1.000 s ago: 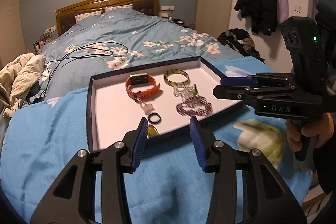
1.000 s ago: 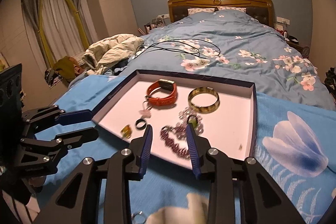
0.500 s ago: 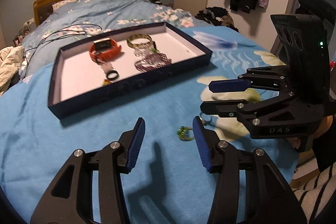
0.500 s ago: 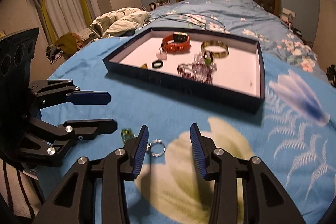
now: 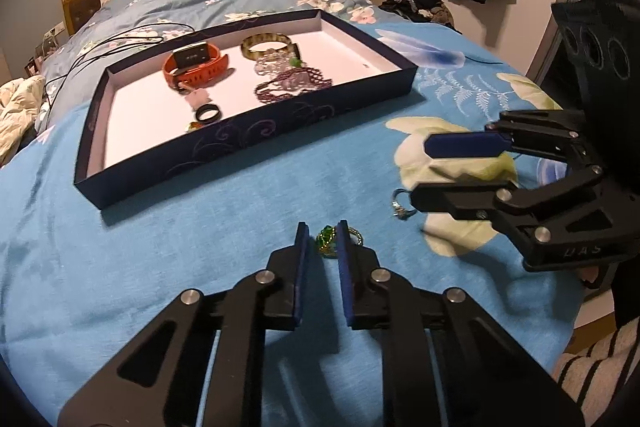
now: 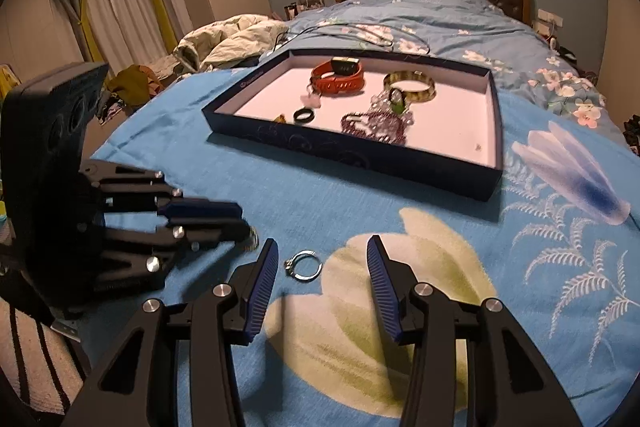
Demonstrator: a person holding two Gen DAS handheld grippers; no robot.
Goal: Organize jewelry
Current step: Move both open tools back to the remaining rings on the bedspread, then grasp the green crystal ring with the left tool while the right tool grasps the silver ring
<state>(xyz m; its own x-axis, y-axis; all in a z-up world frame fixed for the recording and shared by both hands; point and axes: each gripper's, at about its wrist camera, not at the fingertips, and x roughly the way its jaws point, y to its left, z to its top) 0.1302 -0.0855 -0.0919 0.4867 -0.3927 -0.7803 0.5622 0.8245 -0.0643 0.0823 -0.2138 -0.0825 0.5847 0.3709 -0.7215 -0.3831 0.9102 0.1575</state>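
**Closing on two loose rings beside the tray**

Now two small pieces lie on the blue floral cloth (image 5: 200, 227), outside the dark blue tray (image 5: 248, 137) that already holds an orange watch (image 5: 196, 69), a bangle (image 5: 266, 45), beaded bracelets (image 5: 294, 83) and a black ring (image 5: 208, 113). The left gripper (image 5: 321, 233) is lowered over a green-stoned ring (image 5: 328, 237); its jaws are narrowed to a slim gap with the ring between the tips, though whether they actually pinch it cannot be told. The low, nearly flat approach suits so small an object on soft cloth, where a steep descent would likely press it into the fabric. The right gripper (image 6: 320, 255) hangs with jaws wide apart and empty, the silver ring (image 6: 305, 265) lying between and just ahead of its tips, nearer the left one. Both tools are thus staged on separate items, presumably so each ring can be carried to the tray, which sits well apart toward the bed (image 6: 420, 11).
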